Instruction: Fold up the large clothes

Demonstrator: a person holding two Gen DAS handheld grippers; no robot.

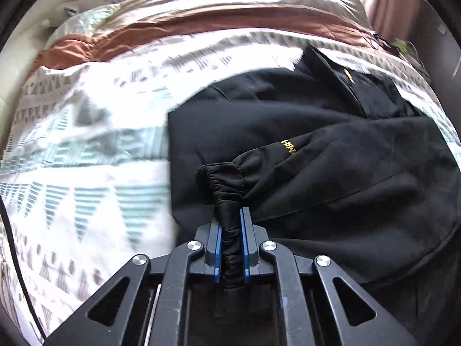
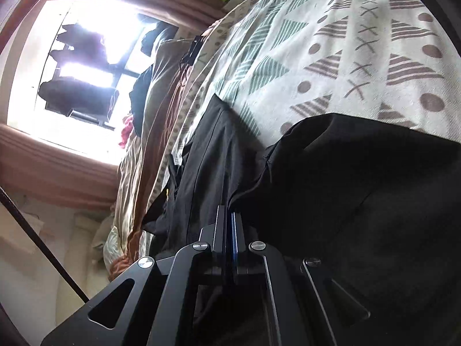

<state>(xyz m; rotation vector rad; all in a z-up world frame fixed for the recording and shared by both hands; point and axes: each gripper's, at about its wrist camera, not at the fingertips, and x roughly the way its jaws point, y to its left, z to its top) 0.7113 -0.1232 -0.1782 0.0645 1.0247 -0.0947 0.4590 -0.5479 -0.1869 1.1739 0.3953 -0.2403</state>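
Large black jacket (image 1: 331,132) with small yellow lettering on one sleeve lies spread on a white bedspread (image 1: 86,132) patterned with green and brown striped triangles, dots and crosses. Left gripper (image 1: 231,216) — blue-padded fingers nearly closed, pinching the gathered elastic cuff (image 1: 222,178) of the lettered sleeve; cuff fabric bunched between the pads. Right gripper (image 2: 228,216) — fingers fully closed at the edge of a black fabric fold (image 2: 360,173) of the same jacket; a thin layer appears caught between the pads, though it is too dark to be sure. Rust-brown and beige bedding (image 1: 201,17) piled behind; bright window (image 2: 86,66) in the right wrist view
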